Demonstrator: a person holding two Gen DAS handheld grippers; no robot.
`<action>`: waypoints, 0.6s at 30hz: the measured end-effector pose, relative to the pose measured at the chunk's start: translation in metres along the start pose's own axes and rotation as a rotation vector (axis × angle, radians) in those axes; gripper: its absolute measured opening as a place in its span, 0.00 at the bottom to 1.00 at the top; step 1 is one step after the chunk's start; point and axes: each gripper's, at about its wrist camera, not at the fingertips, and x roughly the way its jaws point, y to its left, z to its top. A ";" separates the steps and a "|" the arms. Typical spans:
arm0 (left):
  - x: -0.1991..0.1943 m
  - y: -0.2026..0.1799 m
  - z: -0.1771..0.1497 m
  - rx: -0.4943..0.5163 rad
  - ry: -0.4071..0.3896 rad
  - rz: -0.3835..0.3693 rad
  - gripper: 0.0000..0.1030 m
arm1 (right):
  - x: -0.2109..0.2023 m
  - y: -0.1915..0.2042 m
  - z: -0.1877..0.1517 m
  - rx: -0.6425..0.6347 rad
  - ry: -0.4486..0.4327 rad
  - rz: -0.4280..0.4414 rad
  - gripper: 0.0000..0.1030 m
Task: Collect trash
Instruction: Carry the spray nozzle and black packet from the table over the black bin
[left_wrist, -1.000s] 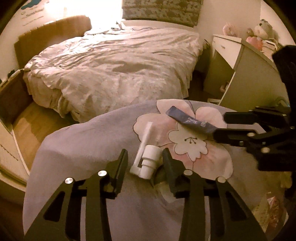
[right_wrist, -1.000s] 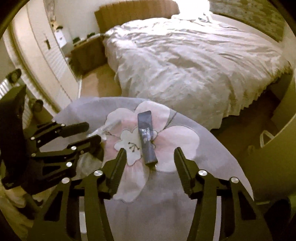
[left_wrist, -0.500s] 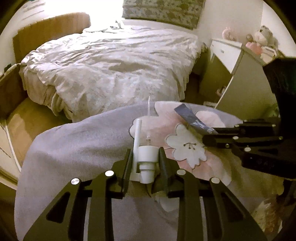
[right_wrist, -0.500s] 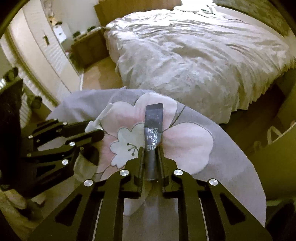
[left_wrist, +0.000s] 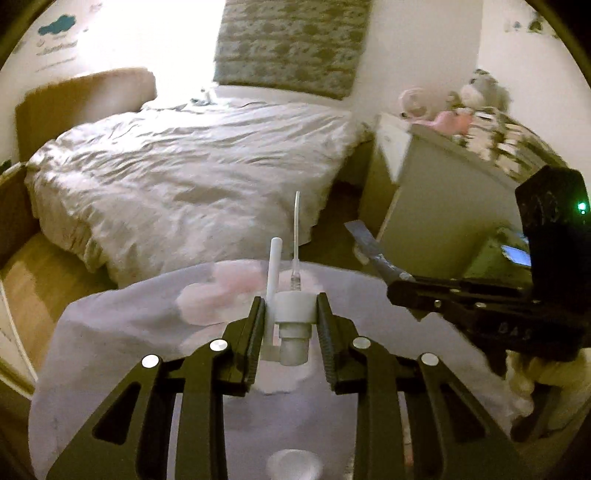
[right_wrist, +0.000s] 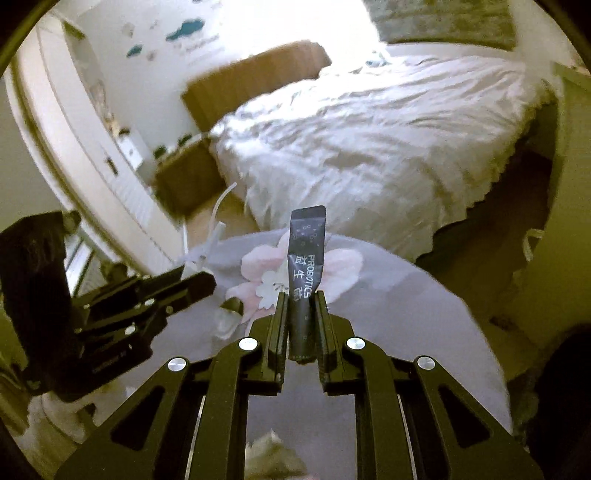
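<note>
Dark sachet (right_wrist: 306, 258), at 12 o'clock from the right wrist camera: "PROBIOTICS", beside Chinese characters
Wall lettering, at 11 o'clock: too blurred to read

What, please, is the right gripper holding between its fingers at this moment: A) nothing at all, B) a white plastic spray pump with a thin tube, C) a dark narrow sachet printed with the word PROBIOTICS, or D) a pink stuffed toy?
C: in the right wrist view the right gripper is closed on the dark narrow sachet printed PROBIOTICS, while the white plastic spray pump sits in the left gripper.
</note>
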 end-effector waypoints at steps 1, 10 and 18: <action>-0.003 -0.014 0.002 0.014 -0.007 -0.014 0.26 | -0.009 -0.004 -0.002 0.010 -0.016 -0.003 0.14; -0.003 -0.132 0.008 0.163 -0.027 -0.130 0.27 | -0.108 -0.072 -0.036 0.137 -0.160 -0.123 0.14; 0.020 -0.207 0.002 0.234 -0.004 -0.228 0.27 | -0.170 -0.142 -0.075 0.271 -0.225 -0.223 0.14</action>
